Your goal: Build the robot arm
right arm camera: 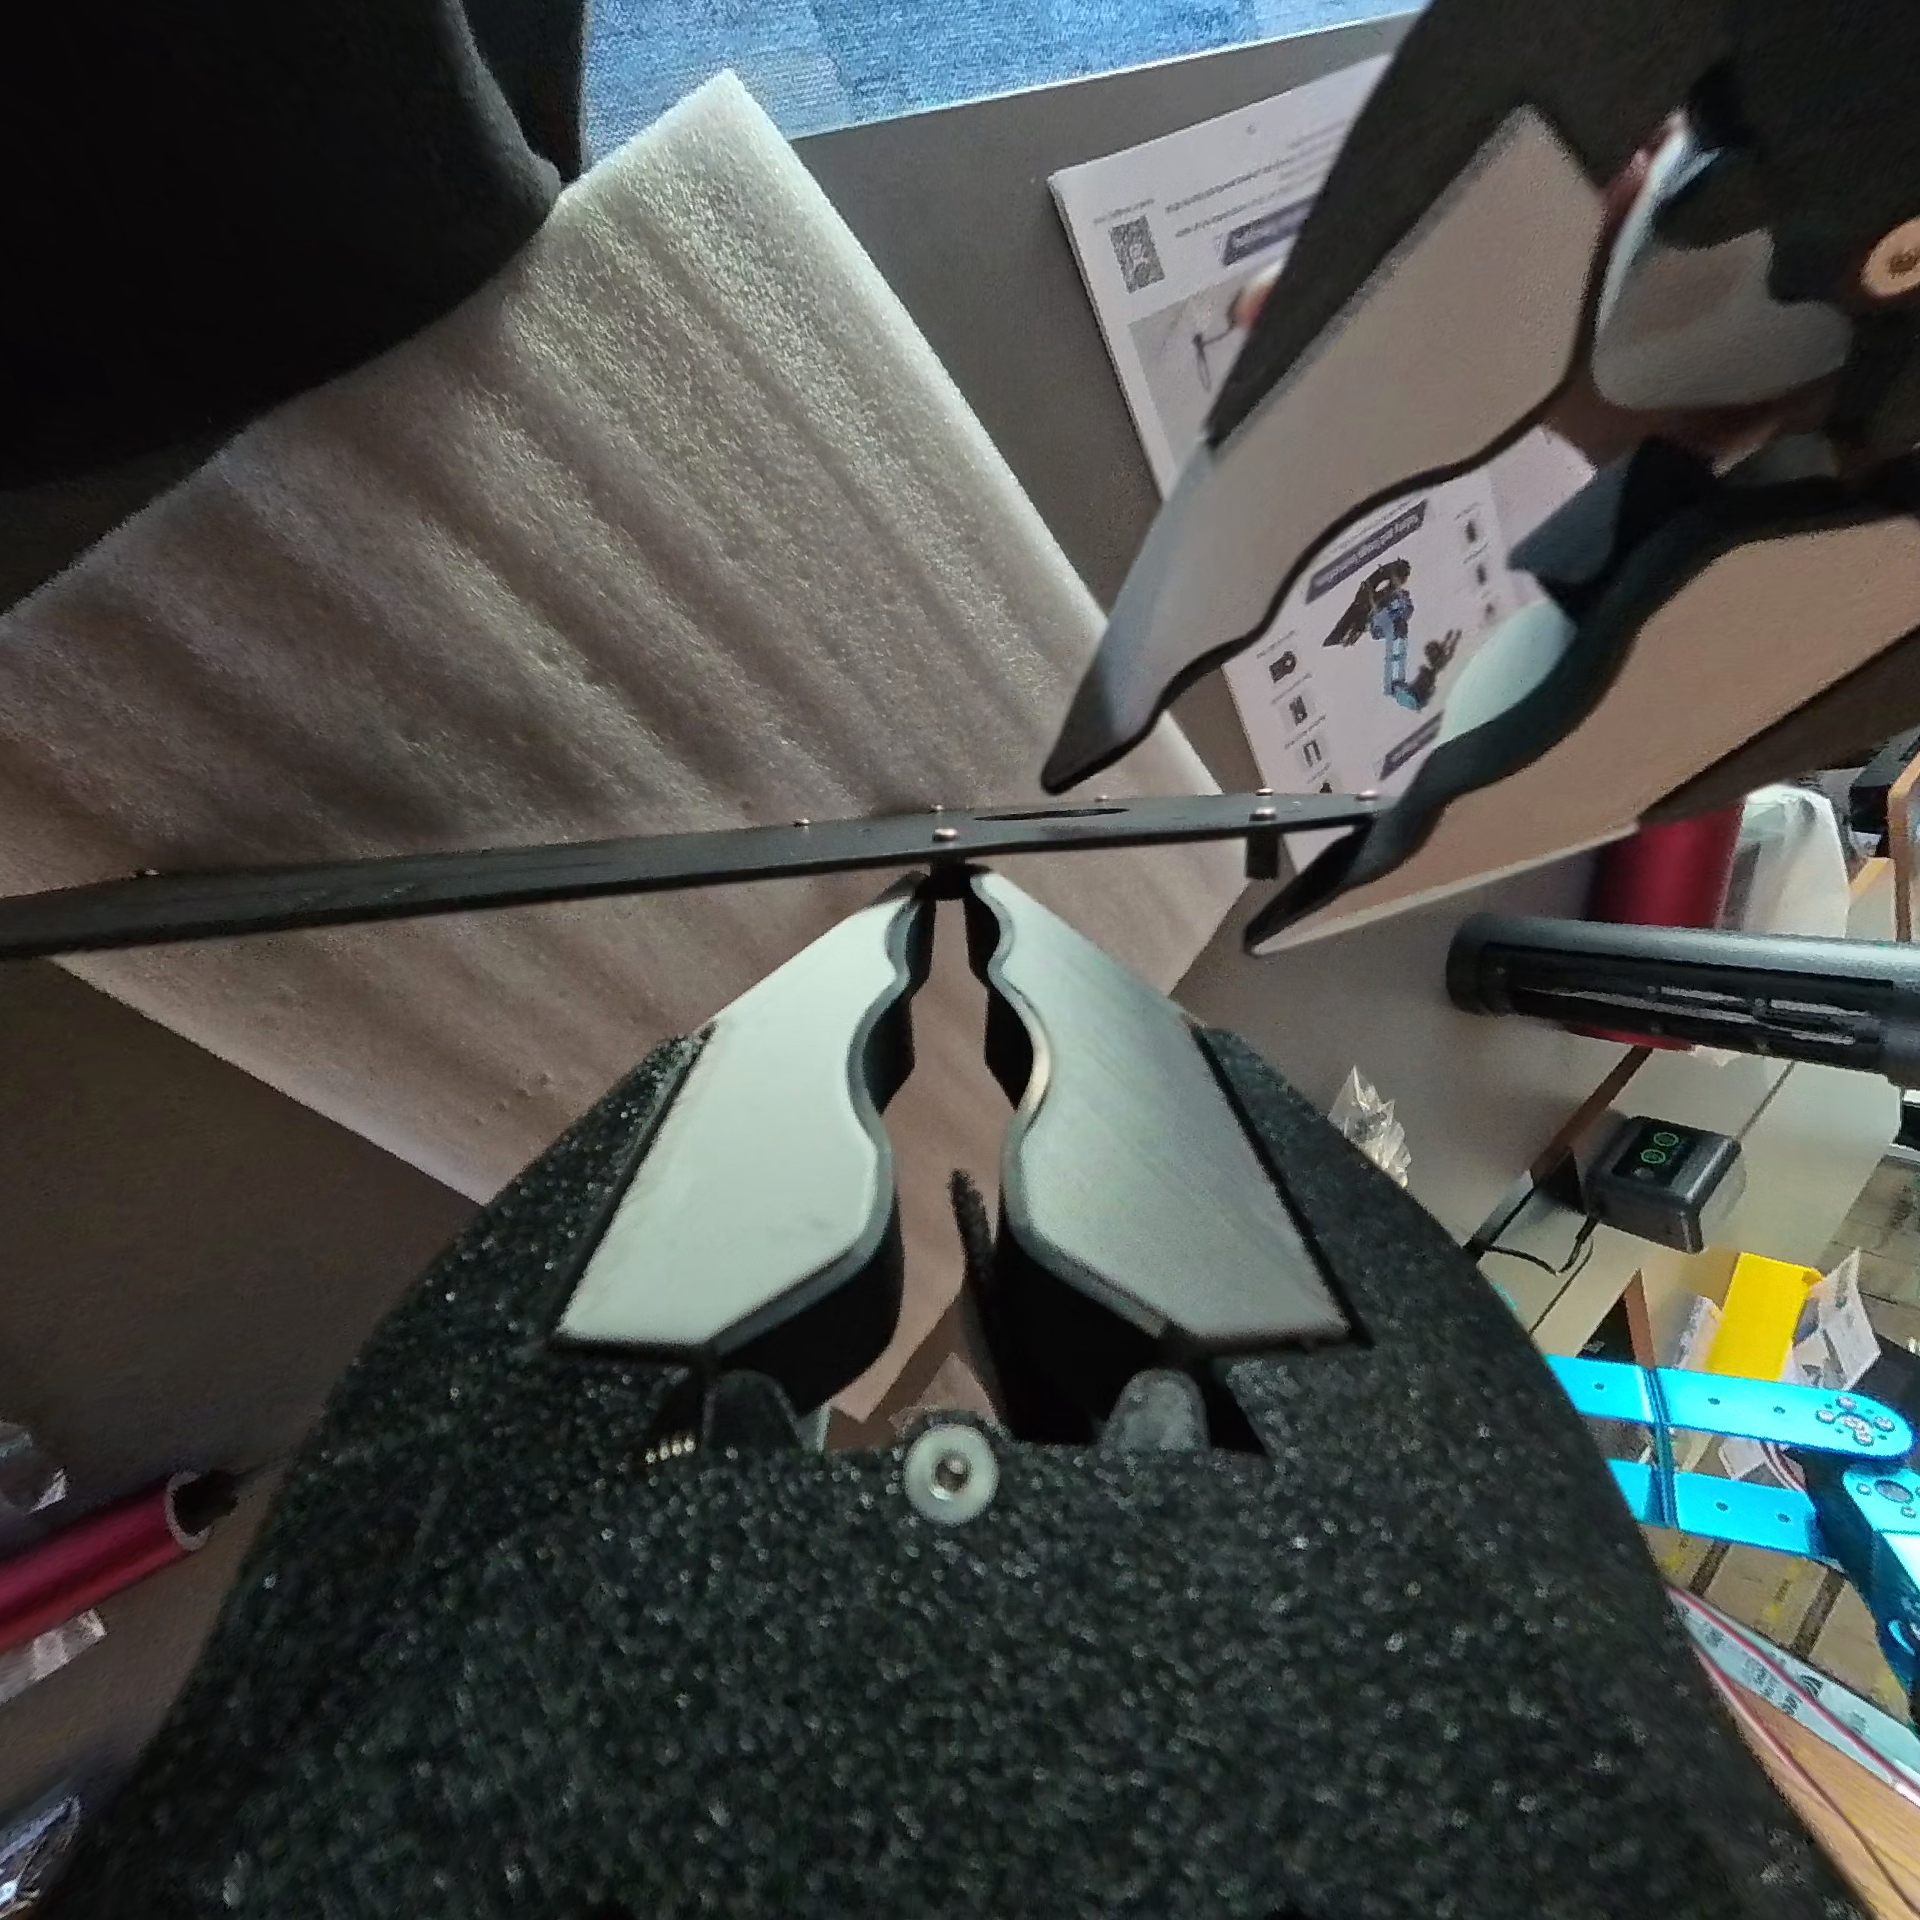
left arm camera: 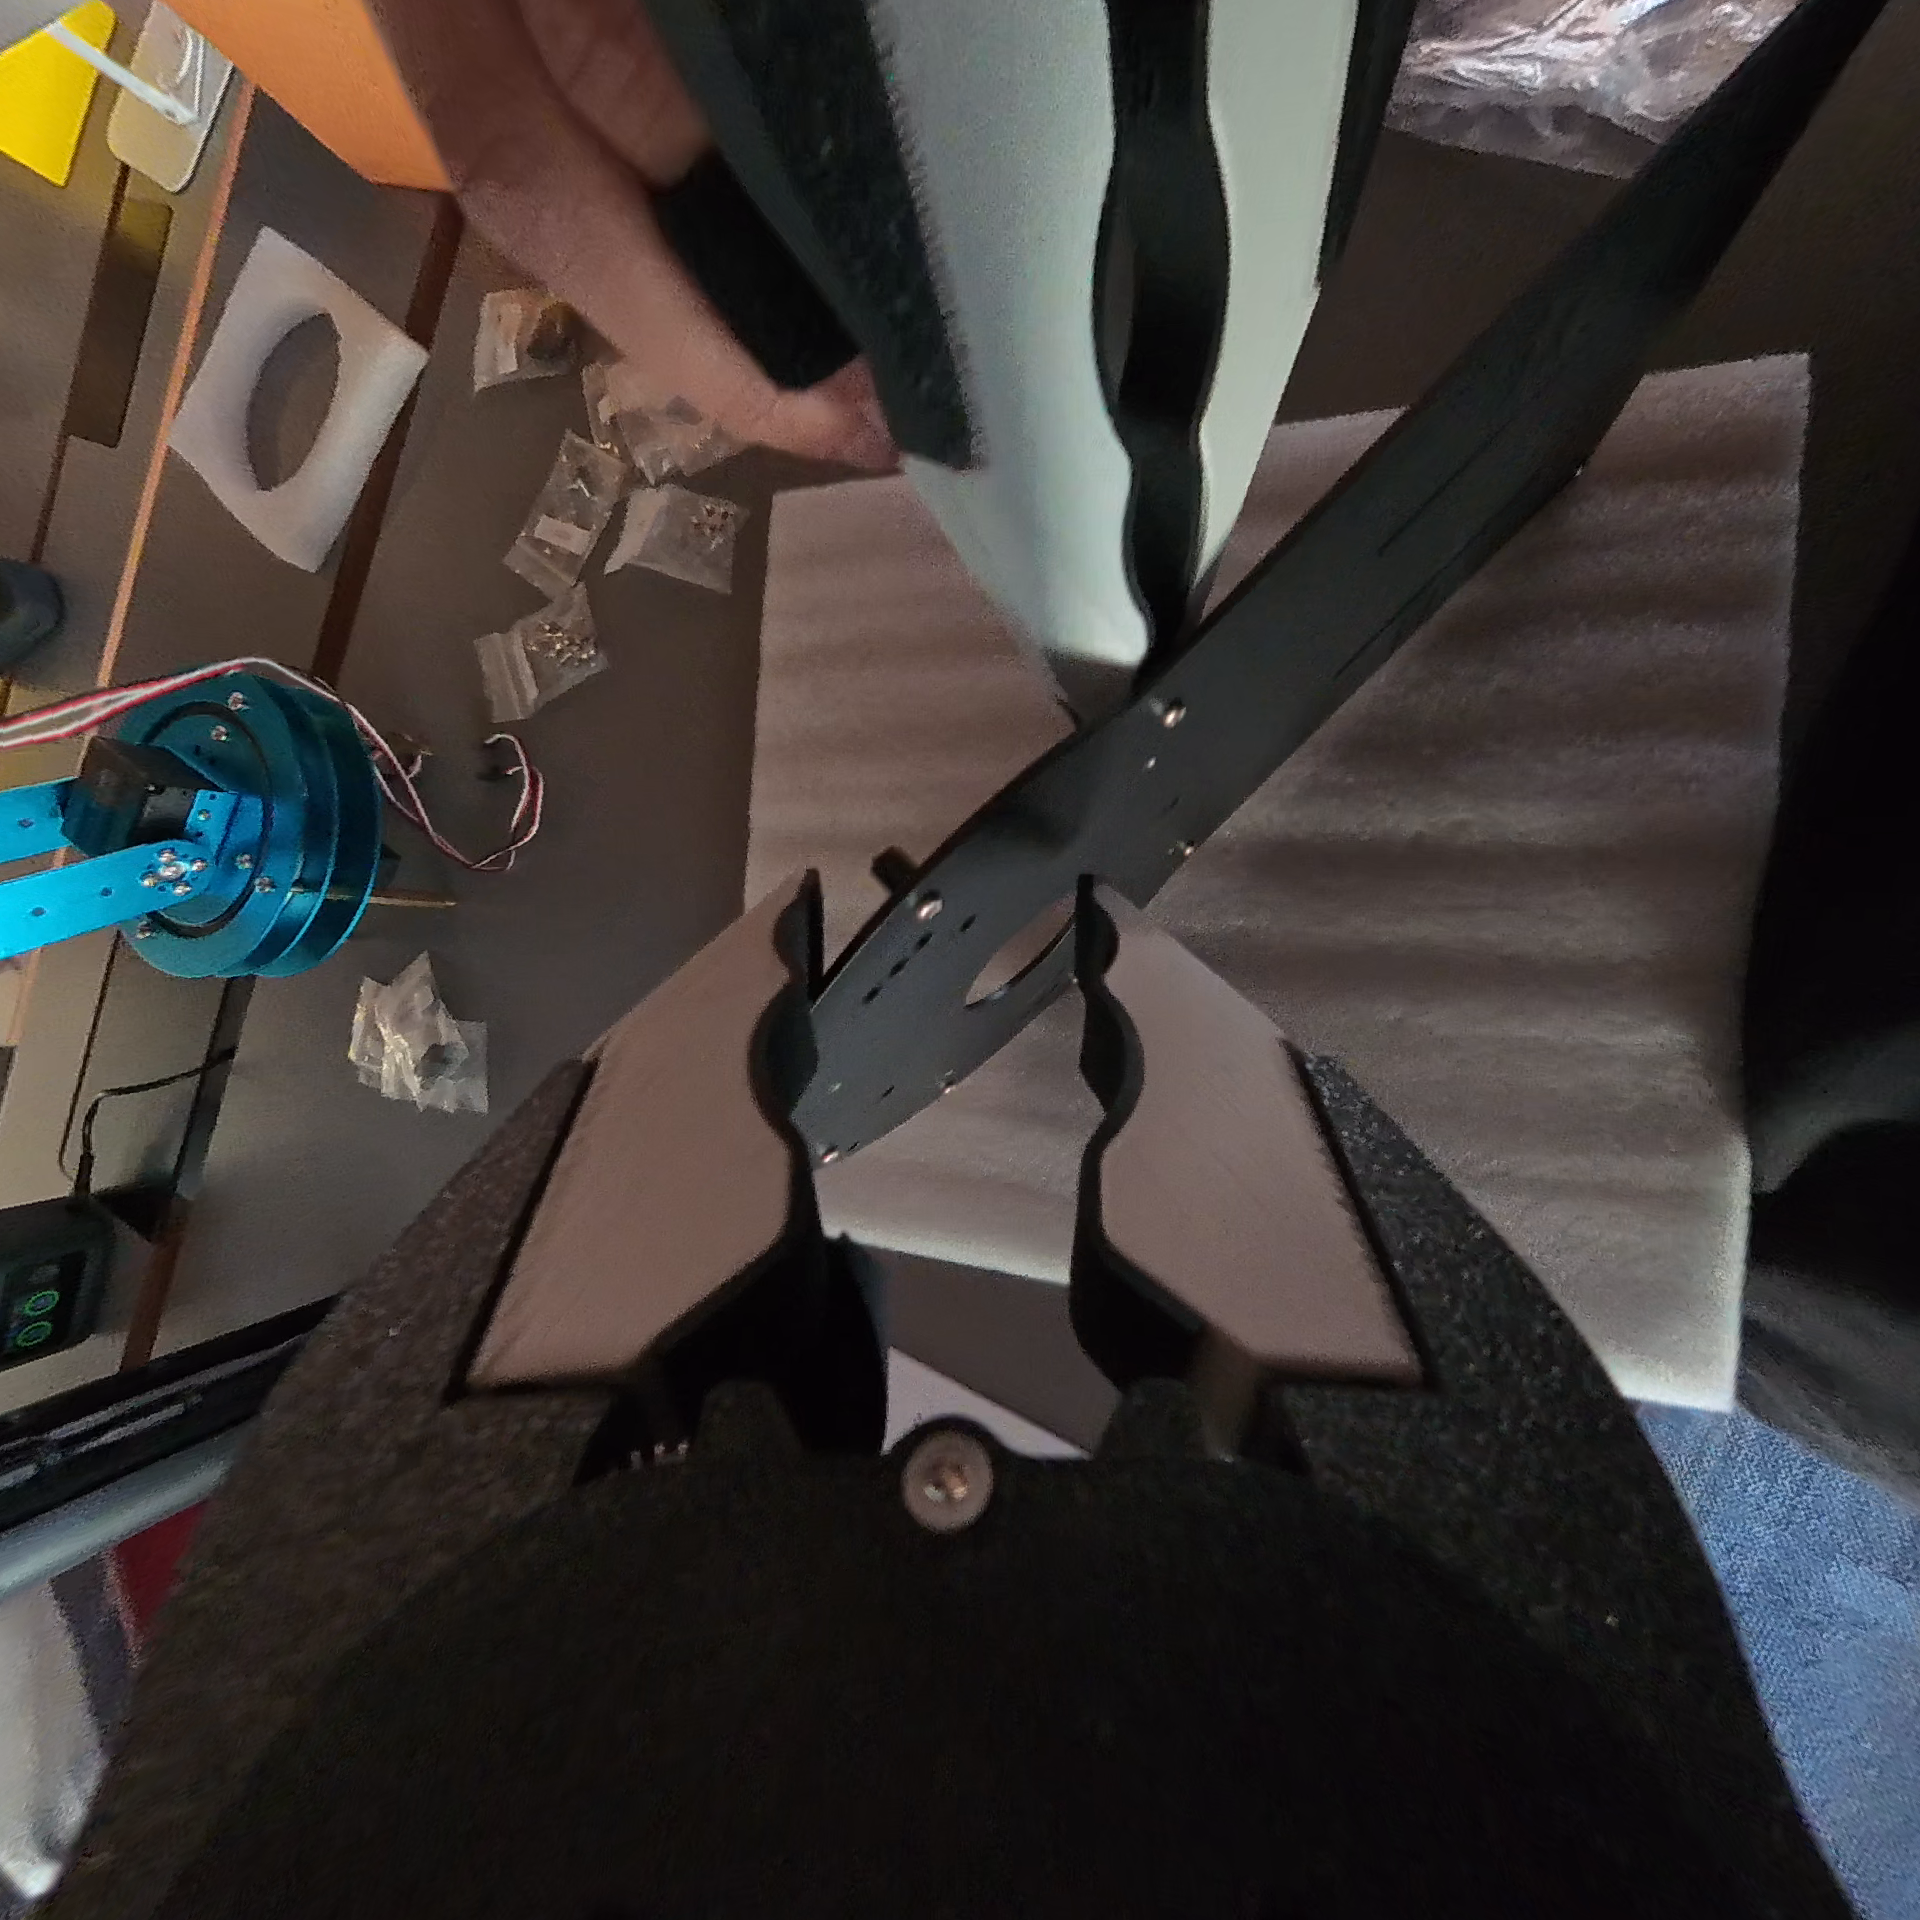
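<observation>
A long black metal plate [left arm camera: 1195, 790] with screws and holes hangs over a white foam sheet [left arm camera: 1455, 935]. My left gripper [left arm camera: 948, 904] is open, and the plate's rounded end lies between its fingers. The right wrist view shows the plate [right arm camera: 520, 883] edge-on. There my right gripper [right arm camera: 948, 883] is shut on a small black standoff under the plate's middle. The left gripper [right arm camera: 1164, 852] straddles the plate's right end from the upper right. The right gripper also shows in the left wrist view [left arm camera: 1153, 634], meeting the plate from above, with a hand [left arm camera: 582, 208] beside it.
A blue metal robot arm base [left arm camera: 260, 821] with wires stands at the left. Several small bags of screws [left arm camera: 623, 499] and a white foam piece with a hole [left arm camera: 301, 395] lie on the dark table. A printed sheet [right arm camera: 1174, 312], a black cylinder [right arm camera: 1683, 997] and a red tube [right arm camera: 94, 1548] lie nearby. The gap from one gripper's tips to the other's is roughly 4 cm. Both grippers' tips are roughly 30 cm from the blue metal robot arm base [left arm camera: 260, 821].
</observation>
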The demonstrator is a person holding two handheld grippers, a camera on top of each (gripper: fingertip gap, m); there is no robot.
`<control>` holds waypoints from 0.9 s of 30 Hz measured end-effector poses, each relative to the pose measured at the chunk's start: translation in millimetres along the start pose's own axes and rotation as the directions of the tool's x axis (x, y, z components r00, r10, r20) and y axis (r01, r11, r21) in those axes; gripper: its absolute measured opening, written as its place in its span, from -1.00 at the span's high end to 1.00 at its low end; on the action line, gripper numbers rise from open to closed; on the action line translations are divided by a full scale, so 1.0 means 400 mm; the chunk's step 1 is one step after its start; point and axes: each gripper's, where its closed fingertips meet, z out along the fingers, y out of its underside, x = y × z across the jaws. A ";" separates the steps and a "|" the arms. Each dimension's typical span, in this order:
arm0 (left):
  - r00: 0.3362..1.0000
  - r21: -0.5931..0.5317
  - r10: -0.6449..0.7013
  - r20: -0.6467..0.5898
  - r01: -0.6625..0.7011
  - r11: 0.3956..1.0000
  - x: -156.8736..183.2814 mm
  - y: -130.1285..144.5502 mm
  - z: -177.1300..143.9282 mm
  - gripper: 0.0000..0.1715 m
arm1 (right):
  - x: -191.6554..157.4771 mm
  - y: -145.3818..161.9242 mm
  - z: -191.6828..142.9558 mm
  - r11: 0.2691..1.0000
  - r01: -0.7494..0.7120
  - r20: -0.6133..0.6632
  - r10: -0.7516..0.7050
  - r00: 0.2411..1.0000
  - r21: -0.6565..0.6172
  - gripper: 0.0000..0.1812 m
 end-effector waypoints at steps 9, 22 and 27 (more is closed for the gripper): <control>0.989 -0.001 0.113 0.094 -0.114 0.993 -0.045 0.043 -0.003 0.56 | 0.015 0.005 -0.003 1.000 -0.017 -0.027 0.017 0.999 -0.007 0.81; 0.986 0.015 0.099 0.131 -0.102 0.995 -0.042 0.045 -0.004 0.54 | 0.068 0.009 -0.018 0.996 0.035 0.092 -0.028 0.995 -0.080 0.33; 0.986 0.038 0.087 0.142 -0.094 0.995 -0.045 0.042 -0.001 0.53 | 0.091 0.009 -0.020 0.996 0.061 0.065 -0.056 0.996 -0.070 0.37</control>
